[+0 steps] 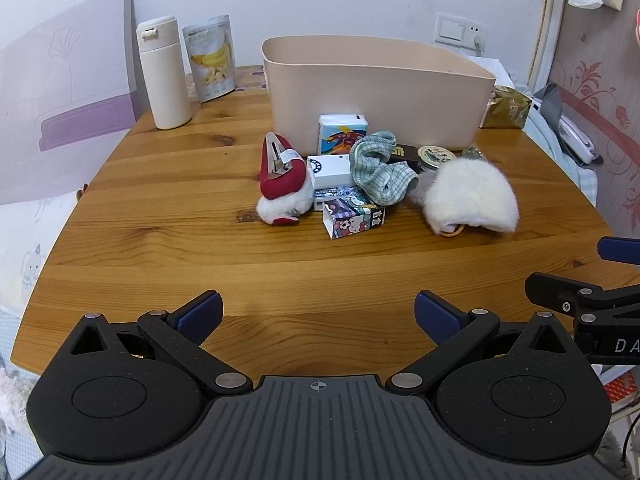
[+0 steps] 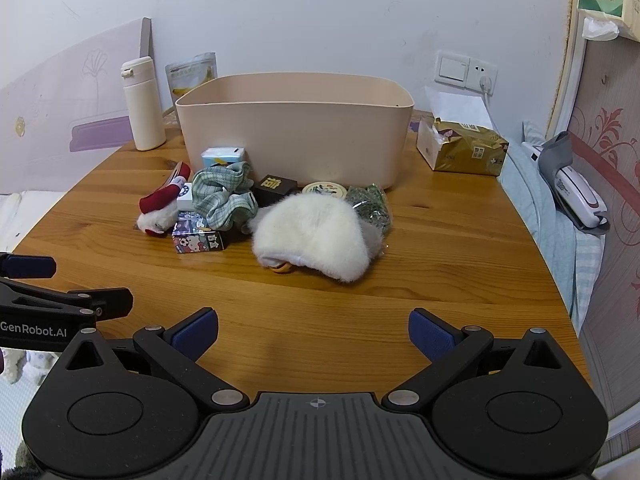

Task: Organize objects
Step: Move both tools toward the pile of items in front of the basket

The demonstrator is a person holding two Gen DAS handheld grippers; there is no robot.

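Both grippers hang low over the near edge of the wooden surface [image 1: 160, 208], each one spread wide with nothing between the blue pads: the left gripper [image 1: 318, 314] in its own view, the right gripper [image 2: 313, 330] in its own. The stuff to sort sits in a loose heap right in front of the beige plastic bin [image 2: 294, 128], which stands toward the back with nothing visible inside from these angles. In the heap there's a red and white plush slipper-looking thing [image 1: 282, 180] on the left, a cartoon-printed box [image 1: 354, 216] lying nearest the camera, a white box with a dial picture [image 1: 330, 171], a tissue pack with a colourful print [image 1: 341, 134] up against the bin wall, a crumpled green checked cloth [image 1: 380, 170], and a fluffy white hat [image 2: 314, 236] on the right. A small black box [image 2: 276, 188], a round tin [image 2: 325, 190] and a crinkly greenish packet [image 2: 370, 206] peek out behind the hat. Off to the left stands a cream flask [image 1: 164, 74] beside a banana chip bag [image 1: 211, 58]; a gold tissue pack [image 2: 464, 144] lies right of the bin.
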